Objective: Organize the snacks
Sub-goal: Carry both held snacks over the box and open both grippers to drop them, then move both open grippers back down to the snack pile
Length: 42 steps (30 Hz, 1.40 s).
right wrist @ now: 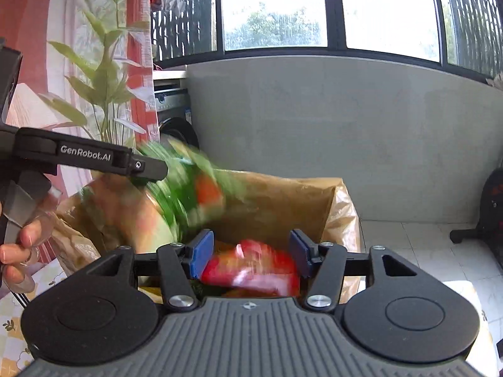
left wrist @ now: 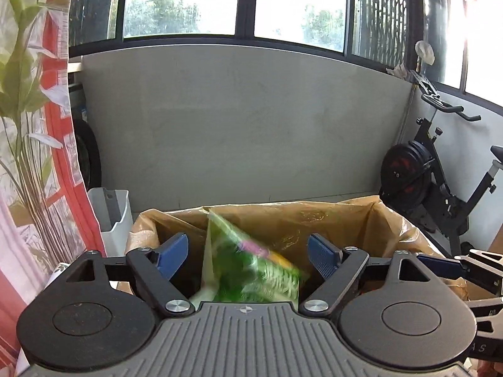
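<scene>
Green, blurred plastic snack packet [left wrist: 251, 264] lies between the parted, non-touching fingers of the left gripper [left wrist: 248, 256], above the brown-lined cardboard box [left wrist: 345, 216]; the right gripper [right wrist: 250, 253] is likewise parted.

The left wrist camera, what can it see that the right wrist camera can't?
Only the left wrist view shows the exercise bike's handlebars and flywheel and the white bin beside the curtain.

Only the right wrist view shows the red snack bag between the right claw, plus the washing machine and the person's hand.

Both show the brown bag-lined box, the blurry green snack bag, the curtain and the windows. Both claws, left claw included, look open.
</scene>
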Tool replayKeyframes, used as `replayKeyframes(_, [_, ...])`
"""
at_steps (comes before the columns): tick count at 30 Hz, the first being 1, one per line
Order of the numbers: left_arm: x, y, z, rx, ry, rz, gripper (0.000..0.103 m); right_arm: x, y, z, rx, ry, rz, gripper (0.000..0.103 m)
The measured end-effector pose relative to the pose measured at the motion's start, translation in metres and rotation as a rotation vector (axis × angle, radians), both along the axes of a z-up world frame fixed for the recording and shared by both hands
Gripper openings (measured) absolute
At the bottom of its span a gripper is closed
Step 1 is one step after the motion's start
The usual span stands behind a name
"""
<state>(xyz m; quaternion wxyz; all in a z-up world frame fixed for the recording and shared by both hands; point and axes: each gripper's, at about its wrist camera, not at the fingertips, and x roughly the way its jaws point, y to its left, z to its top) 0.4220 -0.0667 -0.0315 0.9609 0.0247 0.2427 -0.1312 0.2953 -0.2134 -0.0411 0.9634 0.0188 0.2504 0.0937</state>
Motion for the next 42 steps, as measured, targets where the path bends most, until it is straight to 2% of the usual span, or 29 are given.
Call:
replayKeyframes(4, [-0.008,0.011,0.002,-0.017,0.0,-0.022,0.088,-0.01,-0.006,0.005,0.024,-0.001,-0.014,0.057])
replayKeyframes(12, [-0.061,0.06,0.01,-0.084,-0.01,-0.011,0.088,-0.057,-0.009,0.017,0.049,-0.026,-0.001,0.057])
replayKeyframes(20, [-0.118,0.094,-0.005,-0.08,-0.03,0.013,0.088,-0.113,-0.004,-0.001,0.03,-0.053,0.008,0.06])
replayKeyframes(24, [-0.142,0.102,-0.019,-0.117,-0.013,0.032,0.088,-0.131,-0.005,-0.028,0.054,-0.002,-0.019,0.06])
replayKeyframes(28, [-0.158,0.106,-0.045,-0.161,0.027,0.061,0.088,-0.141,0.001,-0.06,0.015,0.092,-0.03,0.064])
replayKeyframes(30, [-0.164,0.105,-0.059,-0.165,0.06,0.088,0.087,-0.146,0.005,-0.075,0.001,0.141,-0.022,0.076])
replayKeyframes(32, [-0.168,0.104,-0.073,-0.175,0.096,0.101,0.087,-0.15,0.009,-0.089,-0.013,0.185,-0.017,0.083])
replayKeyframes(38, [-0.178,0.103,-0.099,-0.188,0.158,0.098,0.086,-0.152,0.02,-0.125,-0.067,0.314,0.02,0.084])
replayKeyframes(42, [-0.18,0.103,-0.11,-0.186,0.194,0.116,0.086,-0.154,0.014,-0.134,-0.011,0.351,0.024,0.084])
